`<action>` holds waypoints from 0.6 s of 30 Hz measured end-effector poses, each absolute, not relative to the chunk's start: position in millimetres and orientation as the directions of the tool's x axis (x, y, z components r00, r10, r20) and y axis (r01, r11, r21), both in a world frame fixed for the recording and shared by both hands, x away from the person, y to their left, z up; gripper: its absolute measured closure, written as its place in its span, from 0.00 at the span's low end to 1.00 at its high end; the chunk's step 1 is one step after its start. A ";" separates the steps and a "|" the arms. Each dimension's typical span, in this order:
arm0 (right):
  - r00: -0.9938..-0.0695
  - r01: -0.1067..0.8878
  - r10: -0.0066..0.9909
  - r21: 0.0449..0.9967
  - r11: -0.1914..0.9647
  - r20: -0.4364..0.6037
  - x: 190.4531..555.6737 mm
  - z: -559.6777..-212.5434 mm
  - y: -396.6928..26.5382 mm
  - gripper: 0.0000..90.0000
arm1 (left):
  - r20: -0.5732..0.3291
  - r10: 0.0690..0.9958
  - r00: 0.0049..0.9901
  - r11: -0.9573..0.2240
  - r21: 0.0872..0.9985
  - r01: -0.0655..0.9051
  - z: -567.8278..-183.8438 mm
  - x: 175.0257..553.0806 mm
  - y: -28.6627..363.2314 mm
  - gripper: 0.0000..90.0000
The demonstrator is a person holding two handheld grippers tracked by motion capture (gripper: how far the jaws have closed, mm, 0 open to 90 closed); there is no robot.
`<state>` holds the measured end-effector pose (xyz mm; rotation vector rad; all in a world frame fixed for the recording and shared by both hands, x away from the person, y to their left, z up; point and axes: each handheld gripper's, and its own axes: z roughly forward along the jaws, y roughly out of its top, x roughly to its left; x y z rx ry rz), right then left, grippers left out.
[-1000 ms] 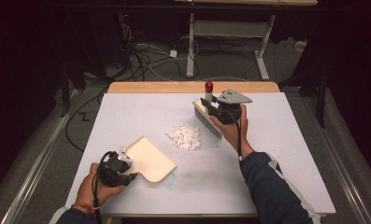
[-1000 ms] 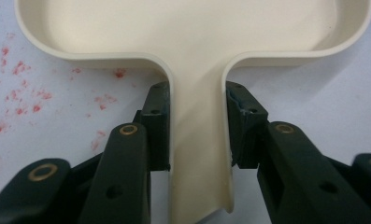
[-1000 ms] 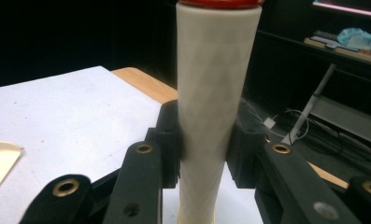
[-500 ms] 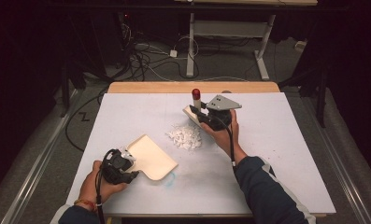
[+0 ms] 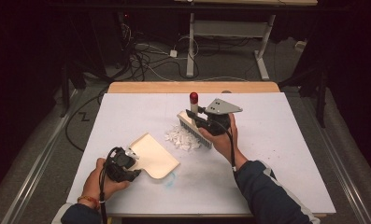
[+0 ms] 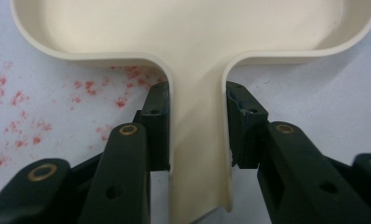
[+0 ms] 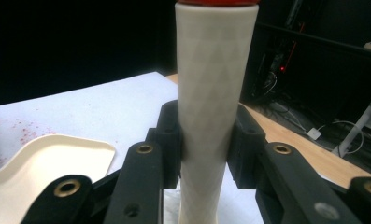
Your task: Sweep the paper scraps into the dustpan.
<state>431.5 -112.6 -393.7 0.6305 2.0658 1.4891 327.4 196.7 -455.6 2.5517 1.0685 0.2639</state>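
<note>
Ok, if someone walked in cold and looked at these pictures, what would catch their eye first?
Probably the heap of white scraps mid-table, with the brush standing just behind it, its handle clamped in the right gripper. Next, the cream dustpan lying near the front left, the left gripper shut on its handle and its mouth turned toward the heap. Red speckles stain the white table cover beside the pan.

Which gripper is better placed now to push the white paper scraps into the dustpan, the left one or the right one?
The right gripper, probably. It is shut on the brush, whose bristles sit beside the paper scraps. The left gripper is shut on the dustpan handle, holding it on the scraps' other side.
</note>
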 end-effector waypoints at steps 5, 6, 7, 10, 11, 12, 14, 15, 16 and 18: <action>-0.744 0.047 0.647 0.954 0.296 -0.164 431.4 -387.0 -115.5 0.78 | 0.023 0.709 0.704 -0.654 0.394 0.646 -454.4 331.0 196.2 0.70; -0.738 0.044 0.653 0.953 0.300 -0.172 431.8 -386.2 -116.4 0.78 | 0.020 0.711 0.703 -0.651 0.399 0.646 -454.1 331.1 196.5 0.70; -0.738 0.044 0.653 0.953 0.300 -0.172 431.8 -386.2 -116.4 0.78 | 0.020 0.711 0.703 -0.651 0.399 0.646 -454.1 331.1 196.5 0.70; -0.716 0.032 0.671 0.951 0.308 -0.193 436.8 -384.8 -120.5 0.78 | 0.015 0.711 0.703 -0.649 0.397 0.648 -452.4 331.8 196.8 0.70; -0.702 0.030 0.683 0.949 0.313 -0.203 438.1 -385.5 -120.8 0.78 | 0.018 0.709 0.705 -0.652 0.398 0.646 -451.7 332.3 196.8 0.70; -0.702 0.030 0.683 0.949 0.313 -0.203 438.1 -385.5 -120.8 0.78 | 0.017 0.707 0.707 -0.655 0.394 0.645 -451.0 332.9 196.8 0.70; -0.679 0.017 0.696 0.944 0.330 -0.232 442.2 -388.0 -121.7 0.78 | 0.014 0.705 0.709 -0.658 0.386 0.647 -449.6 334.6 196.5 0.70; -0.661 0.009 0.707 0.940 0.342 -0.250 447.0 -391.5 -122.2 0.78 | 0.019 0.703 0.711 -0.663 0.382 0.644 -448.6 335.5 196.2 0.70; -0.650 0.008 0.714 0.937 0.349 -0.260 449.2 -393.5 -121.9 0.78 | 0.026 0.700 0.713 -0.667 0.380 0.641 -448.0 337.0 195.4 0.70; -0.648 0.012 0.717 0.938 0.346 -0.257 452.7 -397.8 -120.3 0.78 | 0.027 0.700 0.714 -0.670 0.371 0.643 -448.6 337.9 194.6 0.70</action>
